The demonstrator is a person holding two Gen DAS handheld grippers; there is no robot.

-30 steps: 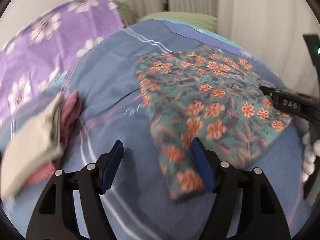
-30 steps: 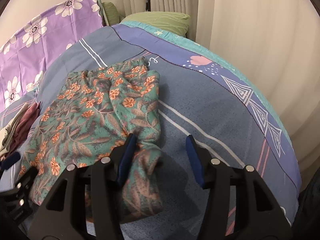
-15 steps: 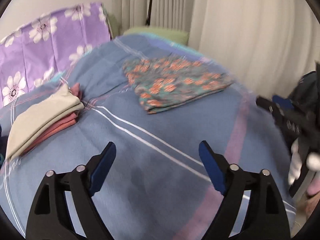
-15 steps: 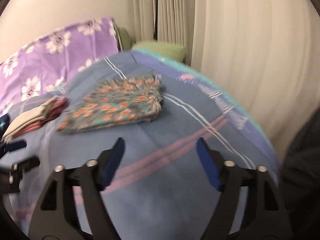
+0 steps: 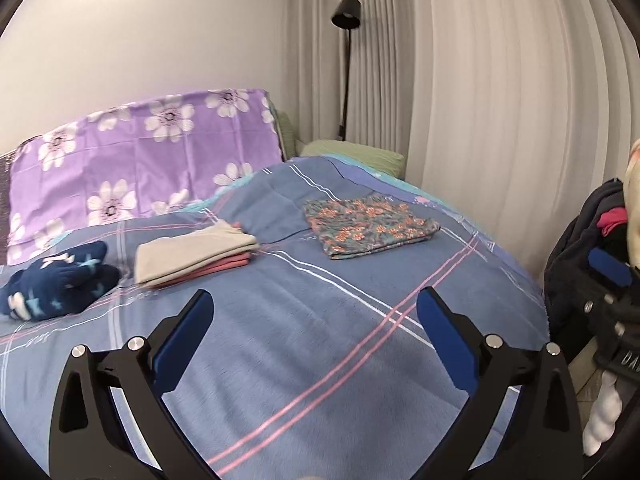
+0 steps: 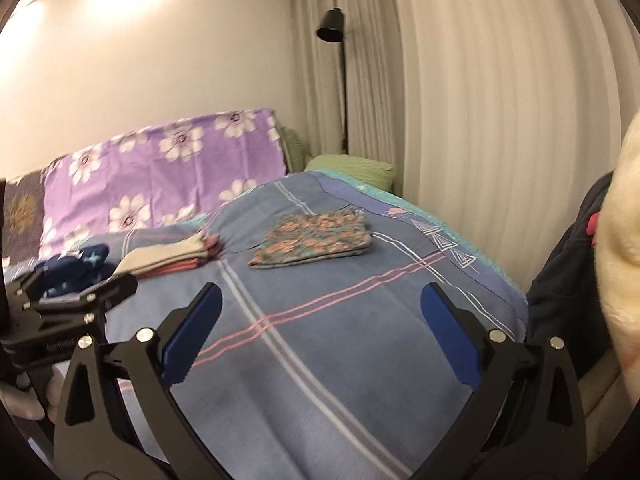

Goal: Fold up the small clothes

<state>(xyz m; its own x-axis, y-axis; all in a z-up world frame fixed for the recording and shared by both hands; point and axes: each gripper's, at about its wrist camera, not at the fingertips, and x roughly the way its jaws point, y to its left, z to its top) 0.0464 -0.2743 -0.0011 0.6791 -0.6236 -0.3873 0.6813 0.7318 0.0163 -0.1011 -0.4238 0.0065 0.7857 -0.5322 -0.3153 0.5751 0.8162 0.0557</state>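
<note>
A folded teal garment with orange flowers point(image 5: 370, 226) point(image 6: 316, 240) lies flat on the blue bedspread point(image 5: 320, 340), far from both grippers. To its left a beige garment rests on pink ones in a folded stack point(image 5: 196, 252) point(image 6: 172, 258). A navy starred garment point(image 5: 56, 280) point(image 6: 74, 272) lies unfolded at the far left. My left gripper point(image 5: 316, 330) hangs over the near part of the bed, jaws opening wide, nothing between them. My right gripper point(image 6: 320, 328) is likewise opening and empty. Each gripper shows at the edge of the other's view.
A purple flowered pillow point(image 5: 140, 164) and a green pillow point(image 5: 356, 156) lie at the head of the bed. A black floor lamp point(image 5: 346, 60) stands in the corner by pale curtains point(image 5: 500, 120). A pile of dark clothes point(image 5: 580, 248) sits at the right.
Both grippers have let go of the flowered garment, pulled back and up from it, and spread their jaws wider. The garment now lies folded, far off on the bed.
</note>
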